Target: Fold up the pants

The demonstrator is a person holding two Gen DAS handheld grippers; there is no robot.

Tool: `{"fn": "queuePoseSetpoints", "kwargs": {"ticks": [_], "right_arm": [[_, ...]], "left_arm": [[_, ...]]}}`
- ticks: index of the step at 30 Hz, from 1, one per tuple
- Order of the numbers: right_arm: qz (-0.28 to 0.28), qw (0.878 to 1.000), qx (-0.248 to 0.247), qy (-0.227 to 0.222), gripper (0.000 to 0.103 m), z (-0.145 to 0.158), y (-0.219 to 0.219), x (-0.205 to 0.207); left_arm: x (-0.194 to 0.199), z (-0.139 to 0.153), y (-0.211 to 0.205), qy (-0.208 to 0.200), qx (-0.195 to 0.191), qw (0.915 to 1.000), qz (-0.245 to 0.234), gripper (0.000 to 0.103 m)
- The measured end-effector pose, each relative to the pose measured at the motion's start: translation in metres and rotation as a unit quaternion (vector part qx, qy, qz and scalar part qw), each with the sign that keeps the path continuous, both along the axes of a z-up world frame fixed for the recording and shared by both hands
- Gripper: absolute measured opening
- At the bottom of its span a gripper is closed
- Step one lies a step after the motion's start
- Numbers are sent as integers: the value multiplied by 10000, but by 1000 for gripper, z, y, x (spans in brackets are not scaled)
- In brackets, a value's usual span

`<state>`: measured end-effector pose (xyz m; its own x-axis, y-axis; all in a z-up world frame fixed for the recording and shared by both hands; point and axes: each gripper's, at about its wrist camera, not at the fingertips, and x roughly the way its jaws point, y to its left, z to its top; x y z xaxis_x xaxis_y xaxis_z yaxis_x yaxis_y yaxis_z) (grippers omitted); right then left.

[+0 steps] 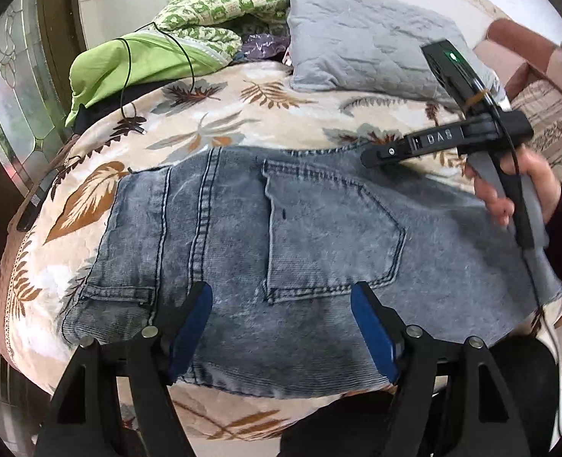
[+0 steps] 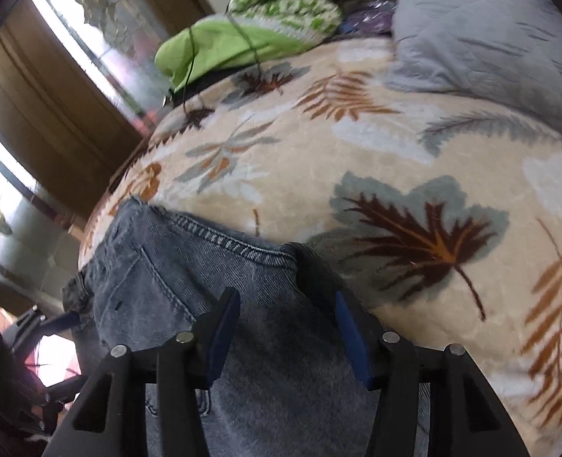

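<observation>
Jeans [image 1: 281,236] lie flat, back pockets up, on a leaf-print bed [image 1: 265,114], already folded into a compact block. The left gripper [image 1: 281,327] hovers over the near edge and the right gripper [image 2: 286,327] over the far edge, both with fingers wide and empty, likely placed to smooth or take the next fold.

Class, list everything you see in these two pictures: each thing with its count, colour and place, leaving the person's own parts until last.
jeans: one, faded blue, flat on the bed, back pocket up
bedspread: one, cream with brown and grey leaves, covering the bed
pillow: one, grey, far end
patterned blanket: one, green and cream, far left
green cloth: one, lime, far left
cable: one, black, over the green cloth
left hand-held gripper: open, above the jeans
right hand-held gripper: open, at the jeans' far edge
hand: one, holding the right hand-held gripper
</observation>
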<state>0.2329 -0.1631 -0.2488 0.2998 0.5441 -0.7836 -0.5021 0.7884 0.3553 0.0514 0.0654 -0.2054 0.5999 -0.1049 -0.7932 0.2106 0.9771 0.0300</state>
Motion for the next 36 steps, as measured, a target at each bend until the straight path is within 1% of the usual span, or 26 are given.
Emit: {"fn": "queuePoseSetpoints", "kwargs": {"ticks": [1,2,4,6,9,11,13,14,17,18,19,21,22,23,24,25,26,28,29,31,33,34,36], "right_arm": [[112,9999,-8,58,46,-2,3,2],[243,9996,-51,109,41,-5,7,4],[374,9988,-304,64,26,-7,16,6],[460,9978,-480,-7,15,-7,22,6],[471,9955,-785,-229,11,-2,31,5],[390,9934,-976,-449,10,3,35,5],[232,9926,-1075,-519,4,5,38,12],[84,9920,-1137,-548,4,4,39,18],[-82,9927,-1178,-264,4,-11,40,30],[-122,9930,-1145,-280,4,-12,39,29],[-197,9942,-1014,-305,4,-8,35,27],[-550,9978,-316,-197,4,11,14,21],[-661,9977,-59,-157,5,18,5,18],[-867,9957,275,-199,6,32,-11,7],[-1008,9939,322,-317,6,40,-19,1],[-1222,9910,274,-479,6,50,-33,-10],[-1393,9886,225,-522,6,55,-45,-19],[-1771,9827,321,-433,6,61,-78,-42],[-1899,9806,284,-395,6,61,-90,-52],[-2196,9750,112,-327,6,57,-119,-89],[-2483,9684,99,-228,6,49,-145,-125],[-2618,9649,46,-191,6,44,-155,-138],[-2943,9557,-100,18,6,27,-176,-166]], "left_arm": [[0,-2,0,19,49,10000,10,76],[0,-5,-1,41,102,9999,11,76],[0,-8,-1,17,208,9998,10,76],[0,-9,-2,-41,330,9994,10,76],[3,-11,-2,-122,505,9986,99,76],[6,-12,0,-112,509,9985,180,76],[11,-15,3,-82,506,9982,296,76],[12,-16,4,-84,502,9982,331,76],[14,-20,9,-12,475,9979,437,76],[13,-20,10,10,451,9980,453,76],[9,-18,11,4,422,9981,459,76],[1,-12,11,-65,397,9984,391,76],[-2,-10,10,-99,397,9985,358,76],[-7,-6,8,-140,383,9987,314,76],[-11,-3,7,-169,348,9989,270,76],[-13,-1,5,-187,313,9991,227,76],[-17,1,2,-205,264,9993,151,76],[-21,4,-6,-240,235,9994,-4,76],[-23,5,-11,-290,285,9991,-104,76],[-22,2,-17,-384,459,9980,-208,76],[-14,-7,-17,-247,596,9978,-130,76],[-6,-16,-16,-86,634,9979,-101,77],[3,-29,-14,113,803,9967,-7,77]]}}
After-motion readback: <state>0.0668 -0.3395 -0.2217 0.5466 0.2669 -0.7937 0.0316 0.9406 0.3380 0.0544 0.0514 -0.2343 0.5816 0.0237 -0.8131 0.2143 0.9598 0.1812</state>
